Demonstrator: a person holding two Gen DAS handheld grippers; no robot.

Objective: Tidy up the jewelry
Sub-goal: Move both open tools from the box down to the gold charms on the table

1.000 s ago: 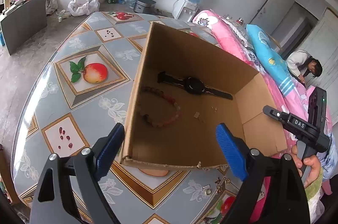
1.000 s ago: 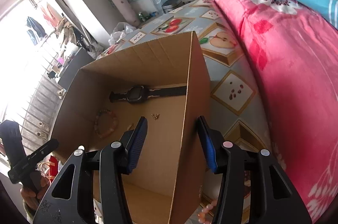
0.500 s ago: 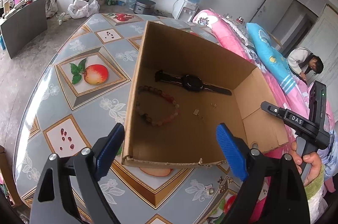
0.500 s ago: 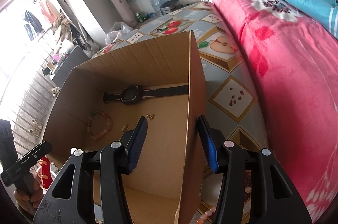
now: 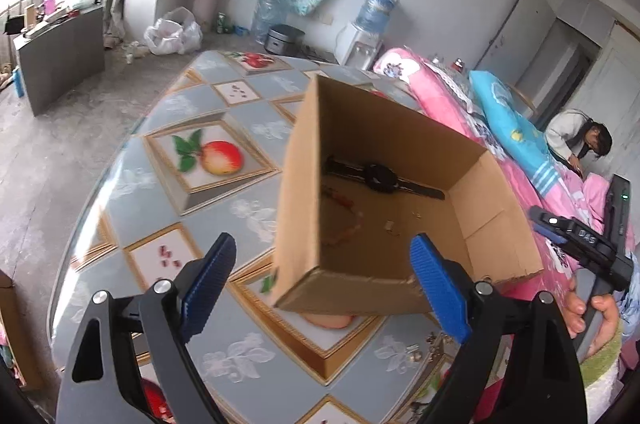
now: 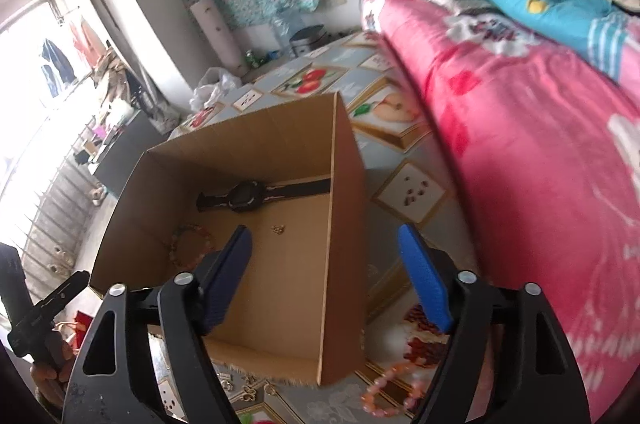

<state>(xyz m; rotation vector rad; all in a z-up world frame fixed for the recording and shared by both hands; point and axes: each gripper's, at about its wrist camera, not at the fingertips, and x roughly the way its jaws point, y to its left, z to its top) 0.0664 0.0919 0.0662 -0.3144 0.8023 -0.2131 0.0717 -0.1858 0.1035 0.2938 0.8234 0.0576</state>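
Note:
An open cardboard box [image 5: 304,184] stands on the fruit-patterned table [image 5: 132,208]. On its floor lie a black watch [image 5: 380,178], a brown bead bracelet [image 5: 348,224] and tiny gold earrings [image 6: 278,229]. My left gripper [image 5: 322,244] hangs open over the box's near wall, holding nothing. My right gripper [image 6: 323,234] straddles the box's right wall [image 6: 344,224]. Its jaws are opening, and the pads stand clear of the cardboard. A pink bead bracelet [image 6: 390,394] lies on the table in front of the box, beside the right gripper.
Small metal pieces [image 5: 430,340] lie on the table near the box's front corner. A pink quilt [image 6: 520,144] and a blue pillow border the table on the right. A person [image 5: 580,140] bends over at the far right. A grey cabinet and bags stand on the floor to the left.
The right jaws have spread much wider around the box wall. Both grippers have drawn back from the box, and the pink bracelet on the table has come into the right view.

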